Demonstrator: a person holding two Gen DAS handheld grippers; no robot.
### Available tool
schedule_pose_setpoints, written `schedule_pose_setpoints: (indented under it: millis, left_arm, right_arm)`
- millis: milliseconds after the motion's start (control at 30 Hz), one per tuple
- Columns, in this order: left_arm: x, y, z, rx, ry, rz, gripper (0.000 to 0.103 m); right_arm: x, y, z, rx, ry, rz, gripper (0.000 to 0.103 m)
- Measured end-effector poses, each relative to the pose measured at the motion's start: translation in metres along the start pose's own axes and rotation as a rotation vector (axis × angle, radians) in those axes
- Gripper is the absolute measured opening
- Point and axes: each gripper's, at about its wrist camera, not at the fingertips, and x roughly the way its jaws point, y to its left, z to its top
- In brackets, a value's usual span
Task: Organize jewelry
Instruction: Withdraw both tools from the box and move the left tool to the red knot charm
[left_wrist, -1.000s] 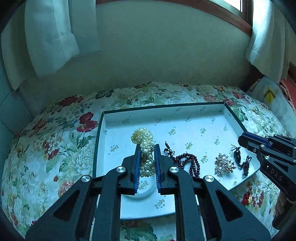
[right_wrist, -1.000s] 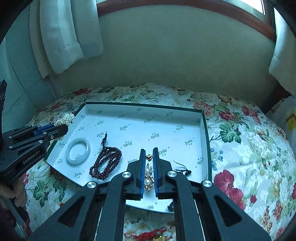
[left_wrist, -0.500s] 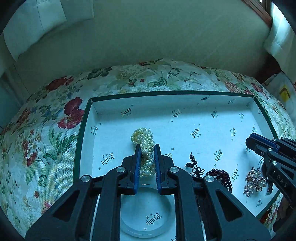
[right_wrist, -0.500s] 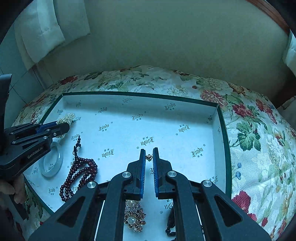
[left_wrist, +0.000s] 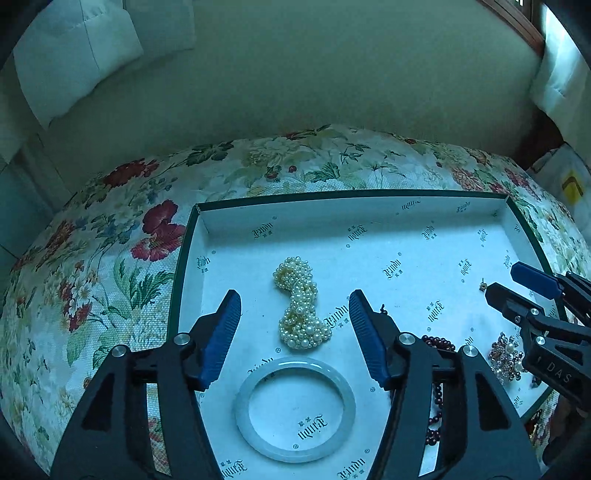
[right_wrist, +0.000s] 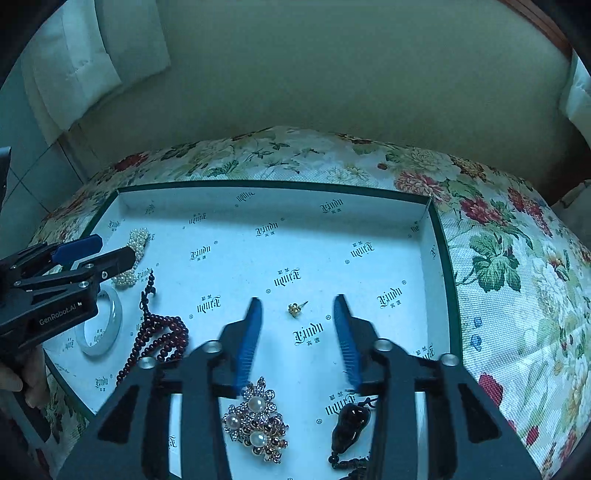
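Note:
A white, green-rimmed tray (left_wrist: 369, 194) (right_wrist: 273, 184) lies on the flowered cloth. My left gripper (left_wrist: 294, 302) is open, and the pearl strand (left_wrist: 301, 308) lies on the tray floor between its fingers. A pale jade bangle (left_wrist: 293, 408) lies just below the pearls. My right gripper (right_wrist: 298, 304) is open over a small gold ear stud (right_wrist: 295, 308). A pearl brooch (right_wrist: 256, 419) and a dark pendant (right_wrist: 349, 424) lie near its base. Dark red beads (right_wrist: 159, 341) lie to its left.
The flowered cloth (right_wrist: 517, 295) surrounds the tray. A pale wall (left_wrist: 314, 81) and white curtains (left_wrist: 74, 55) stand behind. The right gripper shows at the right edge of the left wrist view (left_wrist: 524, 291). The left gripper shows at the left edge of the right wrist view (right_wrist: 107, 253).
Both grippers have opened. The left one let go of the pearl strand onto the tray; the right one let go of the gold ear stud. Both have moved further over the tray.

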Motion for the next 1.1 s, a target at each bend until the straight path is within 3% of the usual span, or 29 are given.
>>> schedule_pose_setpoints:
  millis: [400,833,1100]
  left_arm:
    - [-0.073,-0.001,-0.033,-0.020,-0.074,-0.025,0.061]
    - [-0.106,-0.005,-0.112,-0.046,0.007,-0.043,0.061]
    - [-0.107,-0.010,-0.150,-0.048,0.056,-0.047,0.059]
  right_arm:
    - [-0.070,0.010,-0.022,0.003,-0.081,0.022,0.049]
    - [-0.104,0.031,-0.105,-0.010,0.018,0.072,0.048]
    - [-0.108,0.041,-0.133,-0.014,0.054,0.090,0.045]
